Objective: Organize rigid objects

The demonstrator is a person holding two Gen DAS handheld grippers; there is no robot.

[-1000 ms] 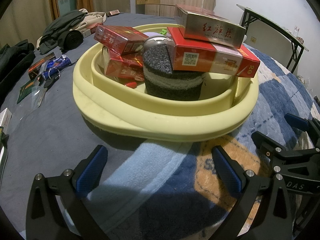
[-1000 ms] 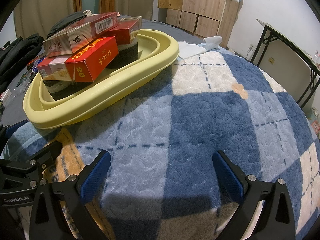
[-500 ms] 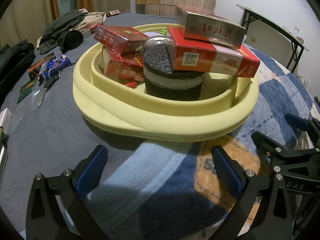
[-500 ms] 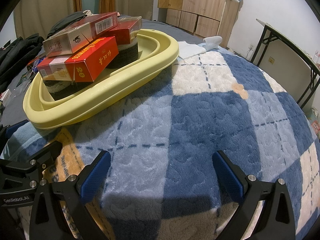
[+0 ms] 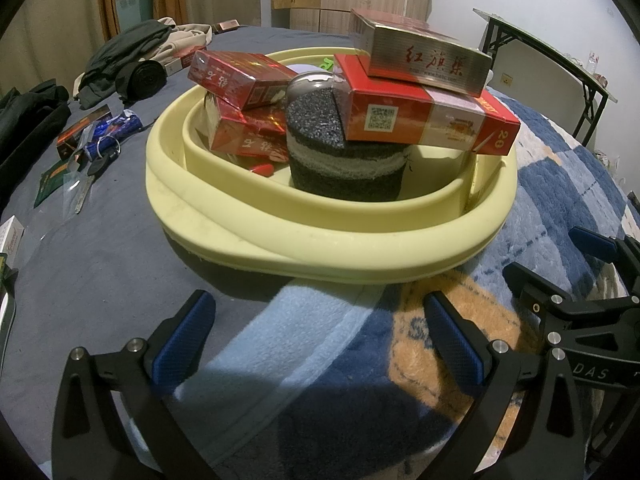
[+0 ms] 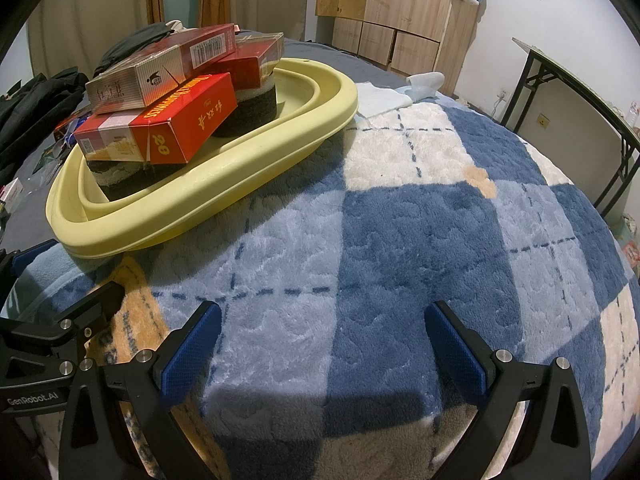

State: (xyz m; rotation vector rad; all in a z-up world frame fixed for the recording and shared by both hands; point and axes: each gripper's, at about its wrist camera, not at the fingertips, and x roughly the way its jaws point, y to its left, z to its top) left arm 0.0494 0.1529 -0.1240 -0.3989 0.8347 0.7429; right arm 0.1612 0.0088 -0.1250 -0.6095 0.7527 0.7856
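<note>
A pale yellow basin (image 5: 320, 248) sits on the bed and also shows in the right wrist view (image 6: 224, 184). In it a dark round sponge block (image 5: 344, 168) carries a red carton (image 5: 424, 116) with a silver carton (image 5: 424, 56) on top. Smaller red packs (image 5: 240, 76) lean at the left, beside a metal can (image 5: 310, 82). My left gripper (image 5: 320, 340) is open and empty, just in front of the basin. My right gripper (image 6: 320, 344) is open and empty over the blue checked blanket (image 6: 440, 220), to the right of the basin.
Keys, a blue wrapper and small packs (image 5: 100, 136) lie on the grey sheet left of the basin. Dark clothes (image 5: 128, 56) are piled at the back left. A folding table (image 6: 580, 92) stands at the right, wooden cabinets (image 6: 400, 8) behind.
</note>
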